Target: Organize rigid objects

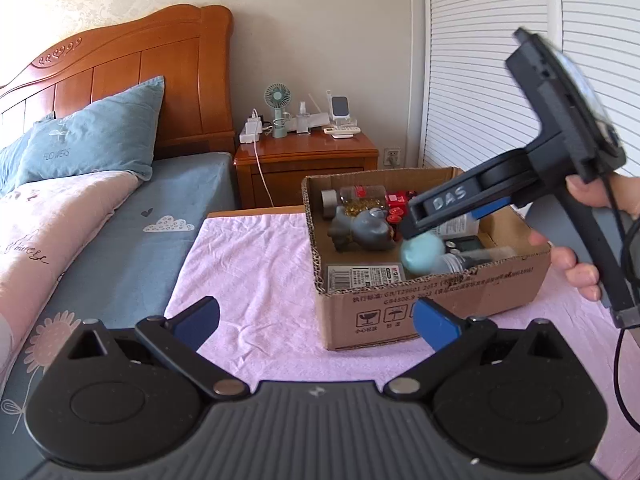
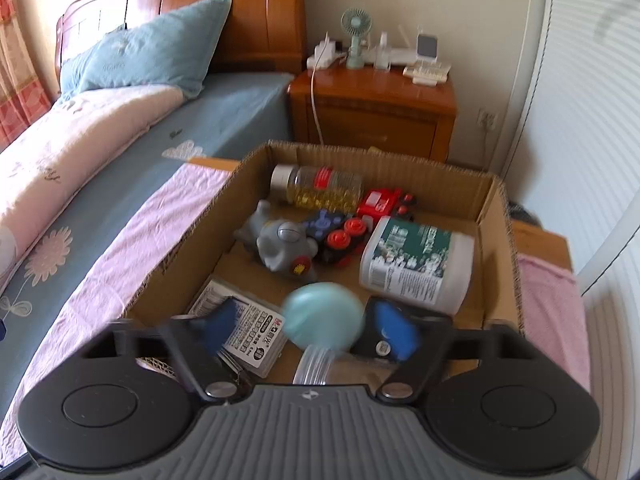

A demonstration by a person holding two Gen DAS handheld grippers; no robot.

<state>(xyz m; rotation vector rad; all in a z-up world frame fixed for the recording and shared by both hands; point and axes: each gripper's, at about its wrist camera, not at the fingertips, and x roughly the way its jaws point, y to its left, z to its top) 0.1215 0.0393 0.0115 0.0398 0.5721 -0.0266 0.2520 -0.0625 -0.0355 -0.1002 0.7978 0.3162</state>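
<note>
Over the near end of the cardboard box (image 2: 496, 216), which stands on a pink-towelled worktop (image 1: 256, 280) beside the bed (image 1: 132, 216), the right hand-held gripper (image 2: 316, 328) has its jaws apart with a teal-capped bottle (image 2: 323, 320) lying between them; the picture is blurred there, and whether the pads (image 2: 394, 330) touch the bottle cannot be told. The round cap faces the camera's far side, and the ribbed clear neck runs back toward the gripper body, so the long axis lies roughly along the fingers. From the left wrist view the same bottle (image 1: 424, 256) sits low inside the box near its front wall, beneath the right gripper's tip (image 1: 412, 232). The bottle is judged light, stiff and smooth, hence liable to slip or roll; a hold across the body just behind the cap would likely be surer than one on the rounded cap. The left hand-held gripper (image 1: 316, 320) hangs before the box with its jaws wide apart and nothing between them. Already in the box lie a capsule jar (image 2: 320, 188), a grey toy (image 2: 280, 244), a toy train (image 2: 360, 220), a white tub (image 2: 416, 264) and a labelled pack (image 2: 256, 328).
</note>
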